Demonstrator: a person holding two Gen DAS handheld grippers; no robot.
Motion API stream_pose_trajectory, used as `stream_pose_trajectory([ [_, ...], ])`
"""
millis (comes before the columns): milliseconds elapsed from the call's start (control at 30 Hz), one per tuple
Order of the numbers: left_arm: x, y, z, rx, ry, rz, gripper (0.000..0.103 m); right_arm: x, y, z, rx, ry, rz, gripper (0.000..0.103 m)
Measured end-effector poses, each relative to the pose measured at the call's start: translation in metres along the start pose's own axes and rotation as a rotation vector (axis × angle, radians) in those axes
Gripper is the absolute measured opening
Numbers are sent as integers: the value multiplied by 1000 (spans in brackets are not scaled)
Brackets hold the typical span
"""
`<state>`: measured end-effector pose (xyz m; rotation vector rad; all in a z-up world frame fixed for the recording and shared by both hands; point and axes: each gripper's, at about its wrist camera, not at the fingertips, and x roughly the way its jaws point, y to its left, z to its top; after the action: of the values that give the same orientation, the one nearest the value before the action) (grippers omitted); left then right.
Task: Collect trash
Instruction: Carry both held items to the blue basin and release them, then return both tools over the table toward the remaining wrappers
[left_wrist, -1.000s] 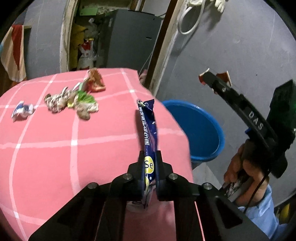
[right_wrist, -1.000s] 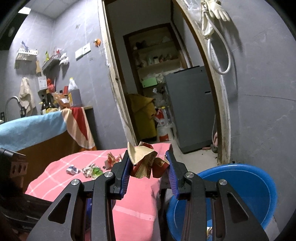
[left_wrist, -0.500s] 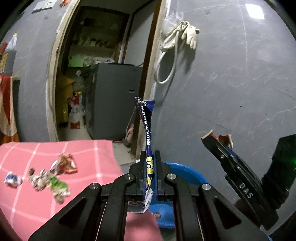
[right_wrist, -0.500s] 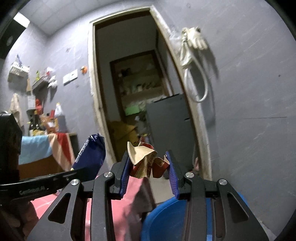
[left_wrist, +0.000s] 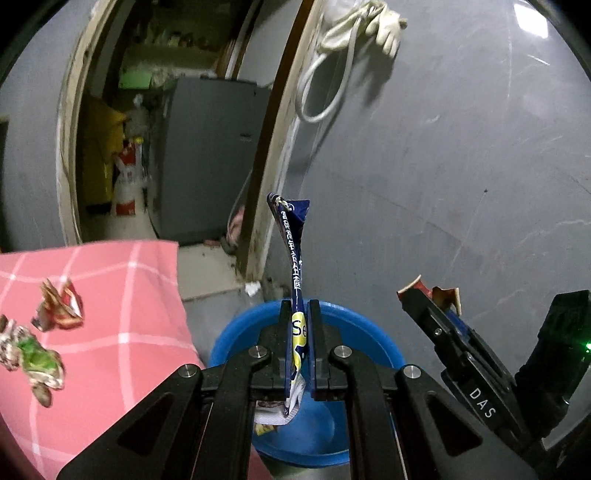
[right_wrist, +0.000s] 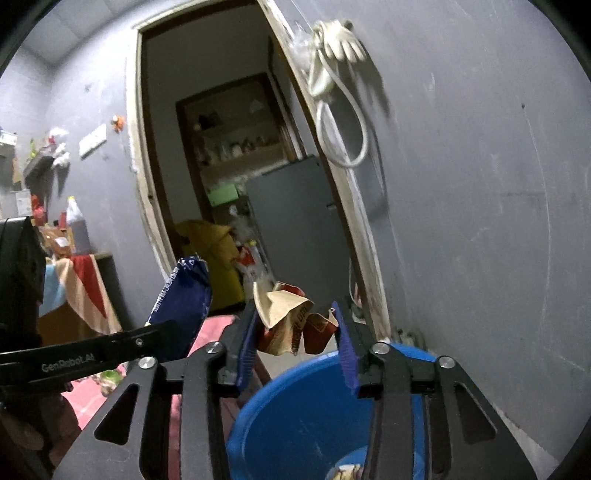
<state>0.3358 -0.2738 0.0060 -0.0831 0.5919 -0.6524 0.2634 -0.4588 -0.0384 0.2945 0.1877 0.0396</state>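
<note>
Left hand-held gripper (left_wrist: 299, 343) is clamped narrow on a flat blue snack wrapper (left_wrist: 293, 258), a thin glossy foil strip that stands up stiffly between the fingers, its torn lower end hanging below them. Directly under and just beyond that gripper sits the blue plastic basin (left_wrist: 369, 332), round and smooth-walled, with a scrap or two of printed packaging lying at its bottom.

Right hand-held gripper (right_wrist: 297, 332) grips a crumpled red-and-tan wrapper (right_wrist: 286, 317), creased and papery, bunched between blue-padded fingers (right_wrist: 345, 350) held at a middling width. The same basin (right_wrist: 295, 413) opens right below it, and a bit of light printed trash shows at the bottom near the lower edge. The blue wrapper (right_wrist: 184, 306) shows to this gripper's left, broad side on.

Left of the left gripper, the bench (left_wrist: 122, 306) wears a pink cloth with white check lines, soft and draped over the edge. On it lie more crumpled wrappers: a red-and-tan one (left_wrist: 59, 310) and, nearer the edge of view, a green-and-white wad (left_wrist: 35, 358).

Ahead, a grey plastered wall (left_wrist: 443, 184) with a white glove (left_wrist: 388, 22) and looped white hose (left_wrist: 325, 85) hanging high up beside the doorway.
</note>
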Motion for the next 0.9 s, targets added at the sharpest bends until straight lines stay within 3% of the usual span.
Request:
stream_pose_trajectory([
  [167, 15, 7, -9, -28, 70, 19, 6, 9, -7, -4, 18, 57, -16, 45],
  [267, 22, 15, -13, -57, 106, 30, 15, 14, -9, -5, 28, 80, -19, 52],
  [333, 23, 20, -14, -77, 111, 39, 31, 15, -9, -6, 28, 92, -23, 53],
  [500, 10, 26, -12, -103, 92, 57, 35, 19, -7, -7, 27, 114, -31, 57],
  [567, 0, 29, -11, -95, 71, 78, 40, 20, -6, -6, 27, 114, -30, 64],
  [633, -11, 29, -12, -91, 38, 101, 56, 18, -3, -5, 29, 100, -22, 72],
  [867, -64, 45, -11, -92, -138, 194, 83, 8, 21, 2, -10, 11, 49, 90],
  [900, -72, 48, -11, -93, -165, 207, 88, 5, 27, 3, -23, -15, 63, 97],
])
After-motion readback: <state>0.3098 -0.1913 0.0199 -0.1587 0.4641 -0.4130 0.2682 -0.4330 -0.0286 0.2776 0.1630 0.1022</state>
